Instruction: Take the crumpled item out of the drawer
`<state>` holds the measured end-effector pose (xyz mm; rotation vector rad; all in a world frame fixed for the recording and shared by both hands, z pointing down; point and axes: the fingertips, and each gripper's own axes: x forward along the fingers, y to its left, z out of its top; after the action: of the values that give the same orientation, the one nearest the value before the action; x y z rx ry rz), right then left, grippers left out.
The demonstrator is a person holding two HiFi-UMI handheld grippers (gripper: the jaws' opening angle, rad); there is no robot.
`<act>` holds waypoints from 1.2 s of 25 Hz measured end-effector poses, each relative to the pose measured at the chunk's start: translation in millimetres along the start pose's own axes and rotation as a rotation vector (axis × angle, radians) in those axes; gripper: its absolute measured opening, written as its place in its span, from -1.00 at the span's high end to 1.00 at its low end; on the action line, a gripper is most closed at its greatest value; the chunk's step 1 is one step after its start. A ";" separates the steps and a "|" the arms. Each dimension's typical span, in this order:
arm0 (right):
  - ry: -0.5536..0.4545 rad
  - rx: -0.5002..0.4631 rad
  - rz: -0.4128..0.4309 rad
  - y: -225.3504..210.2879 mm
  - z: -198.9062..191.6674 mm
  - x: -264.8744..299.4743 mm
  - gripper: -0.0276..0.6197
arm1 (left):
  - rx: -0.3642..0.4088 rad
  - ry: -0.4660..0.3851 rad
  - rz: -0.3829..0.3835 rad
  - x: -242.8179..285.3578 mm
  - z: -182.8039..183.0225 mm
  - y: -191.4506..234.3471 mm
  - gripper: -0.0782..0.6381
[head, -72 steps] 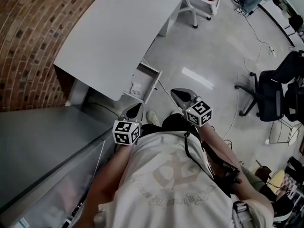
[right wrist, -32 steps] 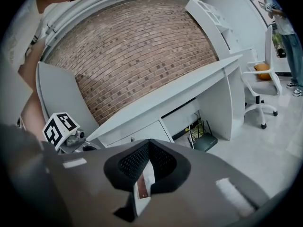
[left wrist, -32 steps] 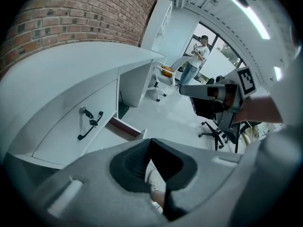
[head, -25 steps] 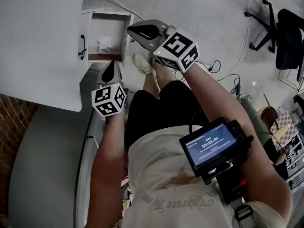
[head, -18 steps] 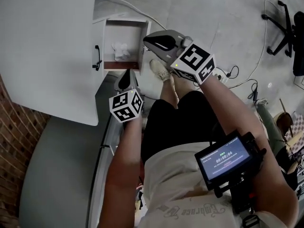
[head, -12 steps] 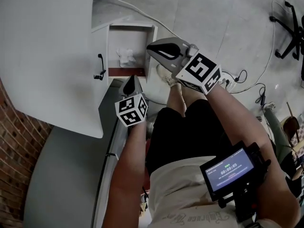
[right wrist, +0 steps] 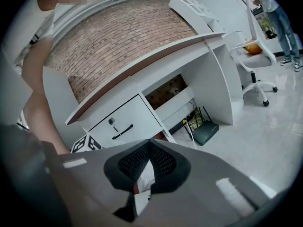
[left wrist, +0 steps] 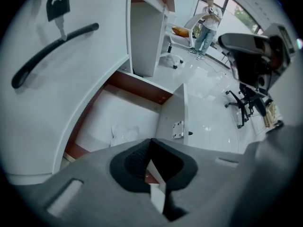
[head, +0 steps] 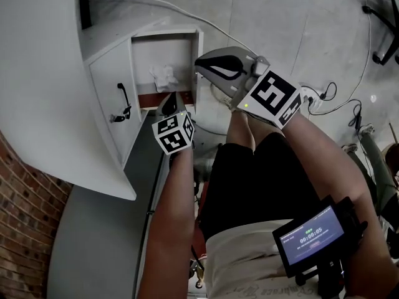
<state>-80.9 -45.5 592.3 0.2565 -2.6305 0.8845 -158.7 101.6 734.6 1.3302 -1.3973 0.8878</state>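
A crumpled white item (head: 163,76) lies inside the pulled-out white drawer (head: 197,73) under the desk. In the left gripper view the crumpled item (left wrist: 125,132) sits on the drawer floor just beyond the jaws. My left gripper (head: 169,99) hovers at the drawer's near red-brown edge, shut and empty. My right gripper (head: 198,60) hangs over the drawer's outer front wall, to the right of the item, its jaws closed tip to tip with nothing between them. Neither gripper touches the item.
Above the open drawer is a closed drawer front with a black handle (head: 120,94) and a key (left wrist: 57,7). The white desk top (head: 37,73) overhangs at left. Cables (head: 187,8) cross the floor. A person (left wrist: 207,18) and office chairs (left wrist: 248,86) stand further off.
The view has swung down onto the drawer. Both grippers have come closer to it: the left now sits at its near edge, the right over its front wall. Both jaws stay closed.
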 end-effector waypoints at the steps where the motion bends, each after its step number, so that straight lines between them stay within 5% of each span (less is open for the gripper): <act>1: 0.000 -0.004 0.001 -2.0 -1.1 -0.8 0.89 | 0.004 0.011 0.010 6.6 -1.9 3.4 0.78; 12: 0.056 -0.036 0.035 -17.5 -29.7 -7.4 0.89 | 0.045 0.090 0.117 67.7 -11.2 32.7 0.78; 23: 0.053 -0.009 0.052 -23.5 -46.2 4.2 0.89 | 0.012 0.155 0.181 104.0 -16.9 68.7 0.37; 30: 0.076 -0.005 0.050 -22.1 -52.5 1.1 0.89 | 0.015 0.168 0.248 104.6 -18.3 82.2 0.27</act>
<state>-61.5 -30.8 643.8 0.1538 -2.5788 0.8852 -229.1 101.6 849.0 1.0800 -1.4446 1.1491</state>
